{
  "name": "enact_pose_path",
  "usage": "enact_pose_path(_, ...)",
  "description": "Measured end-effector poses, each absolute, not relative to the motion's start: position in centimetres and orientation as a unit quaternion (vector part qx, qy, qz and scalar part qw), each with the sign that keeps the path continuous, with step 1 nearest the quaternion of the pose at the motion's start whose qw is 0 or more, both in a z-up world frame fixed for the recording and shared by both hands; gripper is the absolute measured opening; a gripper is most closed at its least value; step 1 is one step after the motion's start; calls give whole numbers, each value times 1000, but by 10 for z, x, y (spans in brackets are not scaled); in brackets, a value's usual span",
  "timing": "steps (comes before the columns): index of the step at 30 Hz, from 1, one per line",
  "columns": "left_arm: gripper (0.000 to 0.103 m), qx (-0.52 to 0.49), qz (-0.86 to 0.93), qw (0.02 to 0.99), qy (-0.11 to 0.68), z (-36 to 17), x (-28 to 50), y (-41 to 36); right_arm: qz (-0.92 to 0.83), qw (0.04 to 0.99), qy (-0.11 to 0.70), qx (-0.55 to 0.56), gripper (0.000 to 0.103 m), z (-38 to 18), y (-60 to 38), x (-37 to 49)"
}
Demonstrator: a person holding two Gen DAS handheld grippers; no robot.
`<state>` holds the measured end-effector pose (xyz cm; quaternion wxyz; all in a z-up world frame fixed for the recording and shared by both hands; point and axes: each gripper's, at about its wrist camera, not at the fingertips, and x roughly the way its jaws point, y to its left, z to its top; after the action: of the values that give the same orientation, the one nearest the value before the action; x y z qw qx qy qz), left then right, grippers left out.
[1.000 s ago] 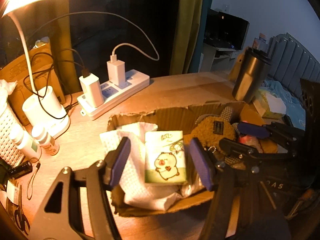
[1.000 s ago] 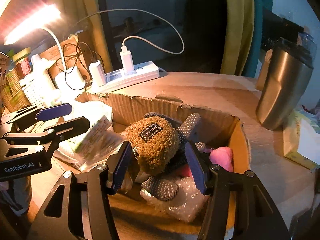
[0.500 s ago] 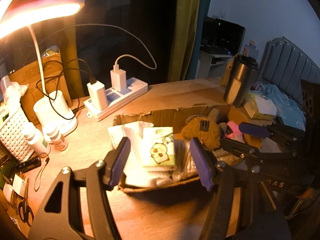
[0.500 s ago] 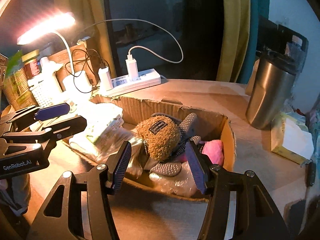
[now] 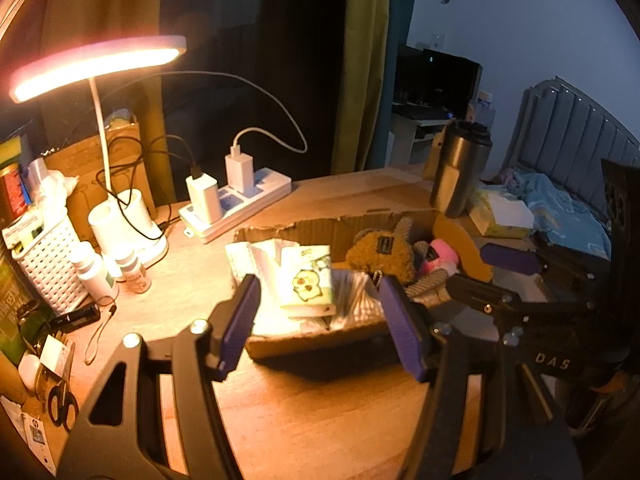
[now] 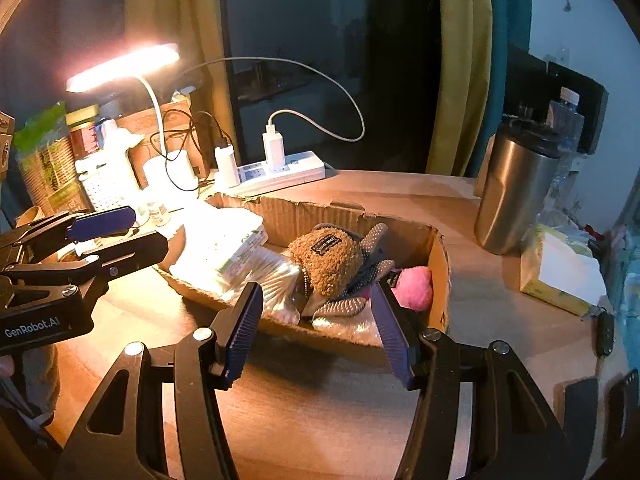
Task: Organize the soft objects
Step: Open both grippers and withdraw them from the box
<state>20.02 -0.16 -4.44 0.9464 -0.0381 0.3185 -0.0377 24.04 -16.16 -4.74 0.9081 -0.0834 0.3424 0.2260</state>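
— Box [image 6: 438, 264] on the table [image 6: 320, 408]: what is seen inside it?

— Soft things are seen packed in it. A tissue pack [image 5: 307, 286] and white cloths [image 6: 218, 240] are laid at the left end. A brown plush [image 6: 326, 258] is laid in the middle, over grey dotted gloves [image 6: 340, 304]. A pink toy [image 6: 412, 282] is pressed against the right wall.

— How are the jaws held?

— Both are held wide, and nothing is gripped. The left gripper [image 5: 320, 324] is held above the table, in front of the tissue pack. The right gripper [image 6: 318, 326] is held in front of the plush. Neither is inside the box.

— Which step is in hand?

— It is judged that the packing is nearly done or done, because no loose soft thing is seen on the table near the box. A tissue box [image 6: 560, 276] is seen beside the steel cup [image 6: 516, 196]; whether it belongs to the task cannot be told.

— What is called for next?

— If more is to be tidied, the plush could be pressed lower, with care for the torn cardboard edge.
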Motion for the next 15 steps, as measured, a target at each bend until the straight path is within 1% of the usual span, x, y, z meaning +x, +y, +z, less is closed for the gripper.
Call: enact_pose_path(15,64,-37,-39,954,294,-28,155,-4,223,917,319,-92,60,-29,-164,197)
